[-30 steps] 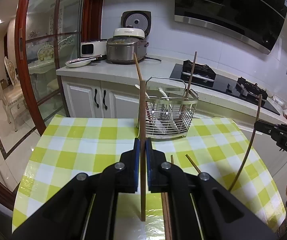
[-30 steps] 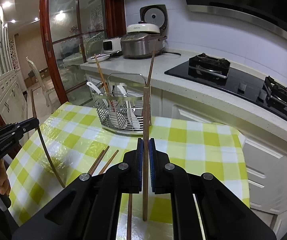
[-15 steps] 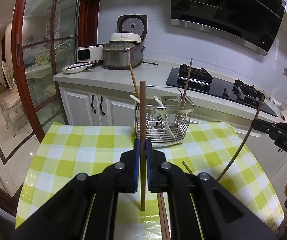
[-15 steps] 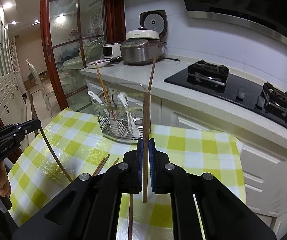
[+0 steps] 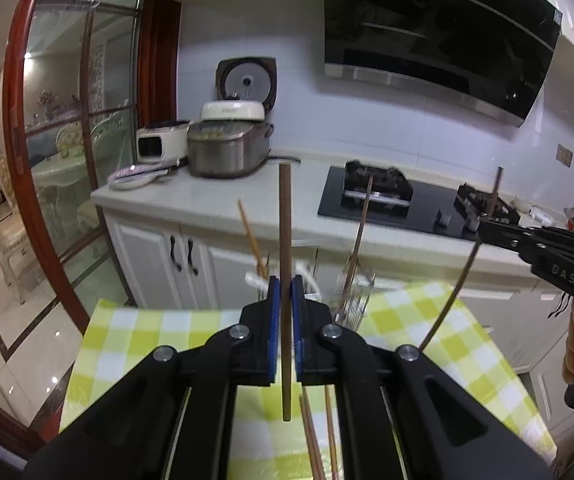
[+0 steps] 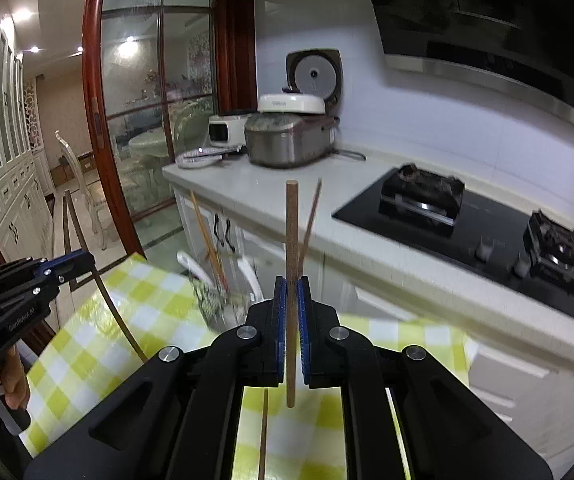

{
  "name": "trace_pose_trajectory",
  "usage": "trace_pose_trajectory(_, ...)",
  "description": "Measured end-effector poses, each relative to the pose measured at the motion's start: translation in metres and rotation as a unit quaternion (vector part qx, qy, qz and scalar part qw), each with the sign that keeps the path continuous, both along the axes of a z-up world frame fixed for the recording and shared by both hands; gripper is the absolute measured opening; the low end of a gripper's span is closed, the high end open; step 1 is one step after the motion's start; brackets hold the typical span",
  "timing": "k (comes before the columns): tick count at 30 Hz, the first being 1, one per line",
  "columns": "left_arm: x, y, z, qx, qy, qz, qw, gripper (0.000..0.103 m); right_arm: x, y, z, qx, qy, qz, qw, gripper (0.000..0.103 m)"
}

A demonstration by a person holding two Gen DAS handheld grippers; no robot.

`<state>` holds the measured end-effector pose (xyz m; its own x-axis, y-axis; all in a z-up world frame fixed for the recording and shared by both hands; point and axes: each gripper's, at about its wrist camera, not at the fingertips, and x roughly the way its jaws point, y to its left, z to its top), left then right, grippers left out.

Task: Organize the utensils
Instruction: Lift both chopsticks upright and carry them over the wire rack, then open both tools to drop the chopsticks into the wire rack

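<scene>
My left gripper [image 5: 285, 292] is shut on a dark brown chopstick [image 5: 285, 240] that stands upright between the pads. My right gripper [image 6: 291, 292] is shut on a lighter brown chopstick [image 6: 291, 232], also upright. Both are raised above the yellow-checked table [image 5: 135, 332]. The wire utensil basket [image 5: 353, 300] sits at the table's far edge, mostly hidden behind my fingers, with two chopsticks and white spoons standing in it; it also shows in the right wrist view [image 6: 217, 304]. Loose chopsticks [image 5: 313, 440] lie on the table below the left gripper. The right gripper also shows at the right of the left view [image 5: 483, 232].
A white kitchen counter [image 5: 207, 196] runs behind the table with a rice cooker [image 5: 227, 148] and a black gas hob [image 5: 371, 200]. White cabinets stand below it. A red-framed glass door [image 5: 27, 200] is on the left.
Both grippers have risen and tilted upward with their chopsticks. The basket has dropped low in both views and is partly hidden behind the fingers.
</scene>
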<state>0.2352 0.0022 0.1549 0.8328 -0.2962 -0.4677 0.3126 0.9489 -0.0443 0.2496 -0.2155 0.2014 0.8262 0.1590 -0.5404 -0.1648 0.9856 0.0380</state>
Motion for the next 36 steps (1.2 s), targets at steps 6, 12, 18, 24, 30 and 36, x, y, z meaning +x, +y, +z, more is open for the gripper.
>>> trace_pose_trajectory(6,0.021,-0.012,0.039,-0.001,-0.033,-0.007,0.9994,0.006,0.030,0.010,0.038,0.001,-0.020,0.009,1.000,0.008)
trace_pose_trajectory(12,0.046,-0.023,0.071,-0.008,-0.066,-0.008,0.9977,0.006,0.058,0.019,0.066,0.006,-0.040,0.017,0.999,0.008)
trace_pose_trajectory(18,0.079,-0.031,0.078,-0.018,-0.081,-0.008,0.9965,0.006,0.087,0.026,0.068,0.013,-0.045,0.021,0.999,0.008)
trace_pose_trajectory(24,0.112,-0.038,0.060,-0.030,-0.075,-0.007,0.9967,0.006,0.110,0.029,0.050,0.016,-0.034,0.021,0.999,0.008)
trace_pose_trajectory(30,0.139,-0.035,0.031,-0.033,-0.060,0.012,0.9976,0.006,0.128,0.028,0.025,0.016,-0.023,0.015,0.999,0.008)
trace_pose_trajectory(36,0.156,-0.027,0.004,-0.029,-0.043,0.031,0.9982,0.006,0.140,0.024,-0.004,0.021,-0.012,0.010,1.000,0.008)
